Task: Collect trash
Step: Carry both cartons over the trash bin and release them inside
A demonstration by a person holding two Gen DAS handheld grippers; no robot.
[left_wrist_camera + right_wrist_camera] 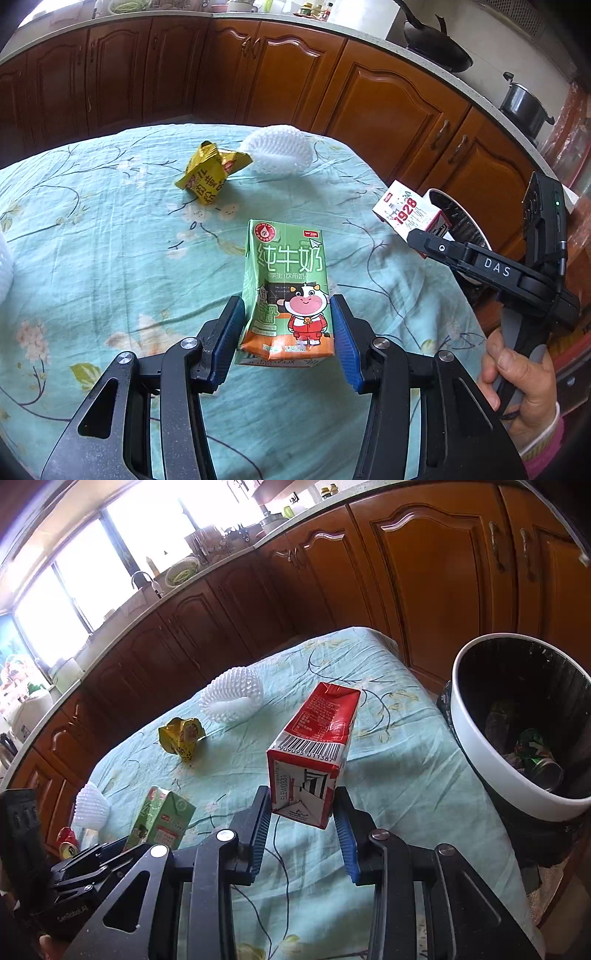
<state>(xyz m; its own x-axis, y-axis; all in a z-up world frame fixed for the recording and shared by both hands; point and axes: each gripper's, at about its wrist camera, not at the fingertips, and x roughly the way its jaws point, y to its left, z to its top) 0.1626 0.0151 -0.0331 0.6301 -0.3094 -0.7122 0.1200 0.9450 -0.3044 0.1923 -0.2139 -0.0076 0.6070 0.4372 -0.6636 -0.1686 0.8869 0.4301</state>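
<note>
Here the left gripper (288,328) clamps a green cardboard milk carton (286,291) just above the floral turquoise tablecloth (110,240), while the right gripper (304,827) pinches a red-and-white milk carton (312,749), lifted beside the white plastic bin (476,734). A crumpled yellow wrapper (210,173) lies farther back.

- The left gripper (288,332), a black speckled metal linkage with triangular cut-outs, has round silver pivot screws and ribbed blue rubber pads (231,341) on both fingers.
- The right gripper (303,830) is built the same way: black arms, silver screws, ribbed blue pads (347,843).
- From the left wrist view, the right gripper's black finger arm carries white letters "DAS", and its body shows a small green light.
- The bare-skinned right hand (517,384) grips a grey handle, with a pink knitted cuff at the wrist.
</note>
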